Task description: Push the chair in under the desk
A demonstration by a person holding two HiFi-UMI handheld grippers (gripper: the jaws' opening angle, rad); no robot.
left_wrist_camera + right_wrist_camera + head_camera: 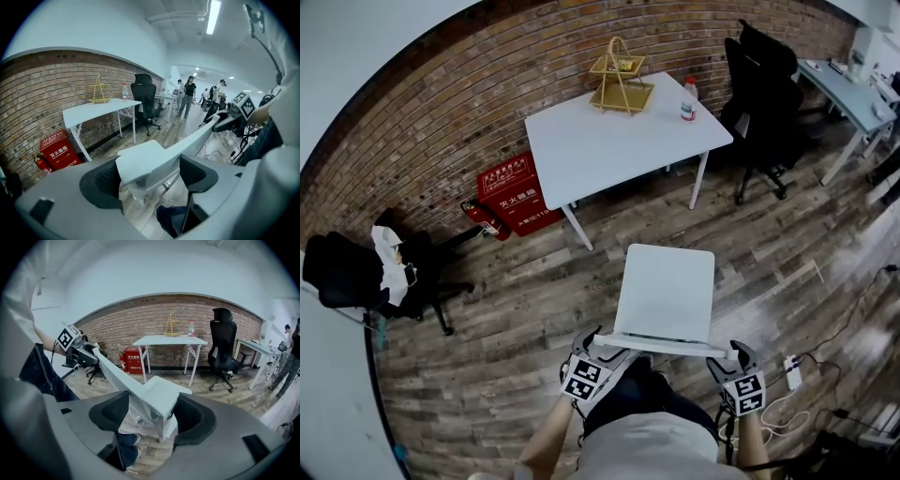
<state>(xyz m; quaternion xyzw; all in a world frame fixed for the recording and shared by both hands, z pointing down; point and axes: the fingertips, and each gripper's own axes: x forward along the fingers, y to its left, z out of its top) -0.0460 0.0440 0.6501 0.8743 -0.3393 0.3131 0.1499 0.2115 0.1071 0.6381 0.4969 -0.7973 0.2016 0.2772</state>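
The left gripper [150, 177] has its dark, ribbed jaws spread wide astride one top corner of the white moulded-plastic chair [667, 291]. The right gripper [152, 418] is just as wide astride the opposite corner, and the thin, smooth backrest runs straight between the two. The chair's flat, square seat points away from the person toward the white rectangular desk [609, 141]. It stands apart from the desk, with bare grey wood-plank floor [506, 309] between them. On the matte desktop are a gold wire tiered basket [621, 80] and a small red-capped bottle [688, 100]. Behind the desk runs a rough red brick wall [441, 122].
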